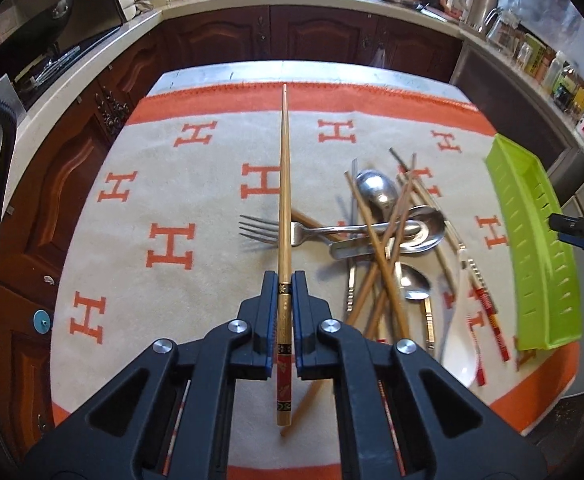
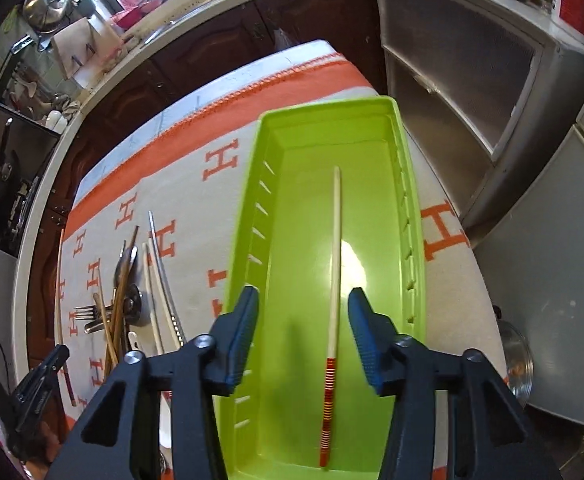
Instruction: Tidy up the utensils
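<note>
Left gripper: jaws clamped on one bamboo chopstick, pointing to 12 o'clock above the cloth. At 2 o'clock, a pile: one fork, at least three metal spoons, one white spoon, several chopsticks, crossed and touching. Right gripper: jaws spread wide, holding nothing, over the green tray. One red-banded chopstick lies lengthwise in the tray, floor bare either side. Tray's right rim runs near the table edge.

Left gripper fingers clamped; right gripper fingers spread.
</note>
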